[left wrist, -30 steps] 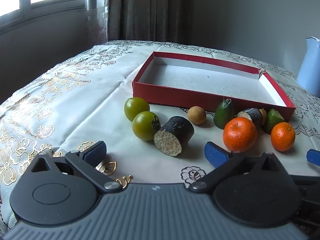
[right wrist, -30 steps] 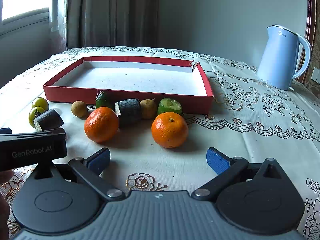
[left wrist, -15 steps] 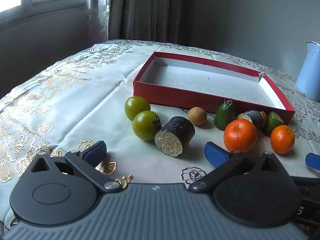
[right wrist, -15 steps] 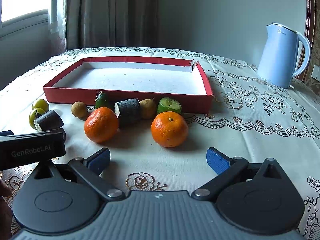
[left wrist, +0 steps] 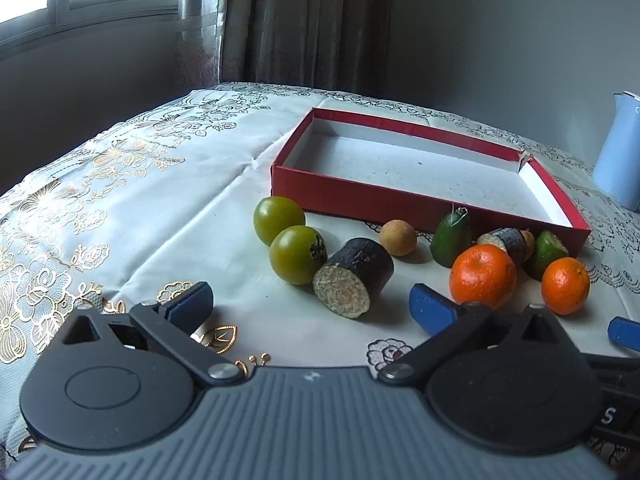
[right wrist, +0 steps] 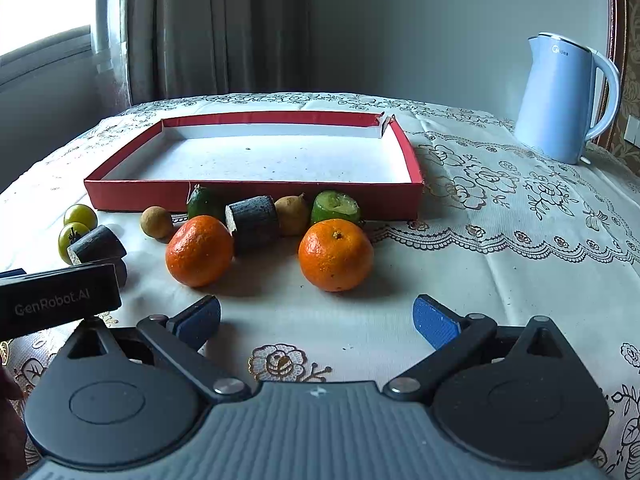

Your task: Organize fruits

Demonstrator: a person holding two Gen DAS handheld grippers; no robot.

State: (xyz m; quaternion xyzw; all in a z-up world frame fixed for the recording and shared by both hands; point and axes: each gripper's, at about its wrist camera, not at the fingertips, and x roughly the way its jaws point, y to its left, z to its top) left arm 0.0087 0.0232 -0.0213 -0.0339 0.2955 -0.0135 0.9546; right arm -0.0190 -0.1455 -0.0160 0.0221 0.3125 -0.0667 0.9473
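A shallow red box [left wrist: 400,200] [right wrist: 256,196] with a white floor lies on the cloth, nothing in it. In front of it sit two green round fruits [left wrist: 296,254] [right wrist: 74,236], a dark cut stub [left wrist: 354,276] [right wrist: 96,246], a brown longan [left wrist: 398,237] [right wrist: 157,222], a green oval fruit [left wrist: 450,238] [right wrist: 204,204], a second dark stub [right wrist: 252,220], and two oranges [left wrist: 482,276] [right wrist: 335,254]. My left gripper [left wrist: 310,306] stands open just short of the dark stub. My right gripper [right wrist: 316,320] stands open before the right orange, holding nothing.
A pale blue kettle [right wrist: 564,100] stands at the back right on the lace cloth. A cut green fruit [right wrist: 335,207] and another longan [right wrist: 291,221] sit against the box wall. The left gripper's black body [right wrist: 60,300] shows at the right view's left edge. Curtains and a window lie behind.
The left gripper has drifted slightly, so the fruits sit a little lower and further left in its view. The right view is nearly unchanged. Both grippers stay open.
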